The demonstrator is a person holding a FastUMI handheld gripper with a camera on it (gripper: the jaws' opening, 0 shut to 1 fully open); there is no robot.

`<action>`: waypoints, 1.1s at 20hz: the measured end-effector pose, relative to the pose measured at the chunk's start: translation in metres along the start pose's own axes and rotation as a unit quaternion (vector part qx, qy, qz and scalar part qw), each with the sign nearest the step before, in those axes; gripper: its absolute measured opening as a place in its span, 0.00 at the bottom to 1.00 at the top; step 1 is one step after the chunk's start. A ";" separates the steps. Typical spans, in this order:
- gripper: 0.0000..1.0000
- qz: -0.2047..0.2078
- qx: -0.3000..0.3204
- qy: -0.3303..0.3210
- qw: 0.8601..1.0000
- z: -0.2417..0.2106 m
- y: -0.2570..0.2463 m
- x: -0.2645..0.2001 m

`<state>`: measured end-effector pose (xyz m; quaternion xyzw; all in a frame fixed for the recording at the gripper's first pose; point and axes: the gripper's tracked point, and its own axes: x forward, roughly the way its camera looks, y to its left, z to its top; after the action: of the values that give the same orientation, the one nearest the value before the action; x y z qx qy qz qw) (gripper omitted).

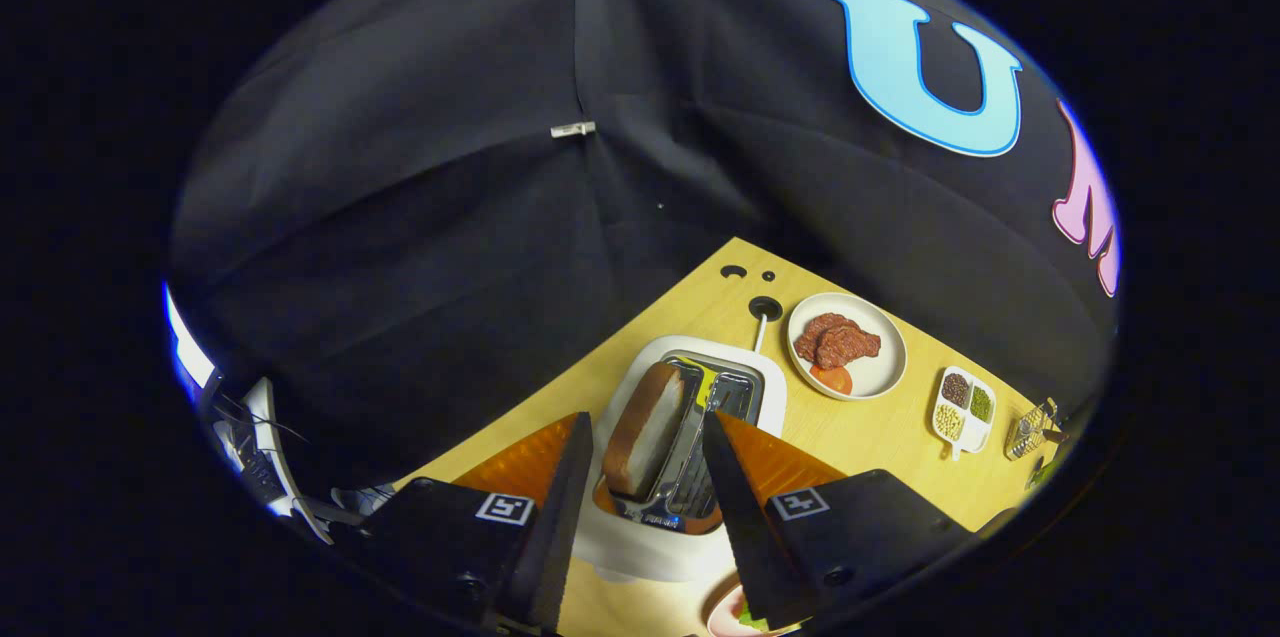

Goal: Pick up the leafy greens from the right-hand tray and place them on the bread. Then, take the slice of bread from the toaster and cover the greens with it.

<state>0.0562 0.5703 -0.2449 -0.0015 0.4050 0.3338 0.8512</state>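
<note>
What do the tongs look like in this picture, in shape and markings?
The tongs have two wedge-shaped fingers that narrow to points, with ridged inner faces. Each finger sits on a dark, blocky mount with a screw. Each mount carries a small square black-and-white marker. No cable or sleeve is visible.

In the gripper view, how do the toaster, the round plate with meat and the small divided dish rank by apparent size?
1. toaster, nearest the open claw
2. round plate
3. divided dish, farthest away

Nearness exaggerates the toaster.
</note>
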 end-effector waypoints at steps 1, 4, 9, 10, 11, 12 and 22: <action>0.70 -0.009 0.002 0.009 1.000 -0.002 -0.001 0.007; 0.61 -0.023 0.011 0.021 0.999 -0.001 -0.001 0.025; 0.23 -0.039 0.027 0.037 0.998 -0.011 -0.005 0.032; 0.18 -0.039 0.030 0.034 0.998 -0.009 -0.006 0.033; 0.17 -0.031 0.032 0.030 0.999 -0.009 -0.004 0.030; 0.15 -0.023 0.031 0.024 0.999 -0.006 -0.002 0.027; 0.14 0.030 0.069 -0.087 0.993 0.057 -0.011 -0.061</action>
<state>0.0743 0.5428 -0.1672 0.0982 0.3515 0.3292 0.8709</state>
